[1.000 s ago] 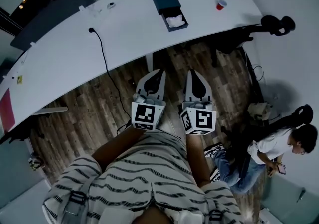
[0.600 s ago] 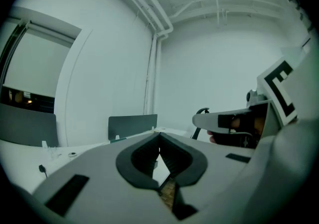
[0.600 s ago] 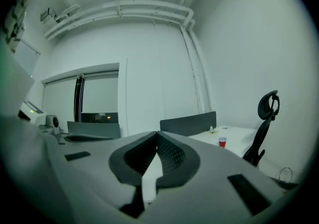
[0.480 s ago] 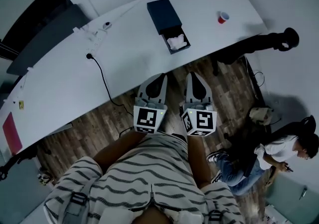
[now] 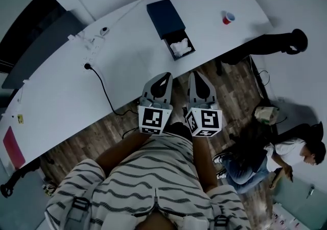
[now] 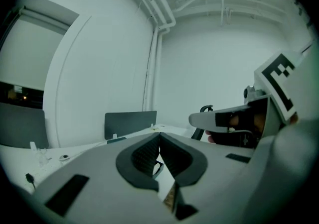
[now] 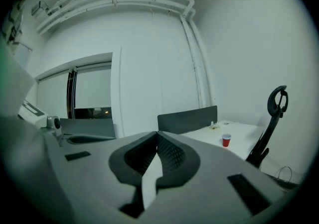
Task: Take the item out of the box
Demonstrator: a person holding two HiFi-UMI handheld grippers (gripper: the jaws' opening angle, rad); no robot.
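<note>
Both clenched empty: left gripper (image 5: 165, 75) and right gripper (image 5: 196, 74) sat well short of the box (image 5: 164, 17); should open one above its white item (image 5: 181, 47) first.

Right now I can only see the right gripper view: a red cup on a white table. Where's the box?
Observer: In the head view, the dark blue box lies on the table, left of the red cup, with its drawer slid open.
Operator: Is anything in it?
Observer: Yes, a crumpled white item sits in the open drawer.
Operator: Is my other claw open?
Observer: No, the left gripper has its jaws together, holding nothing.
</note>
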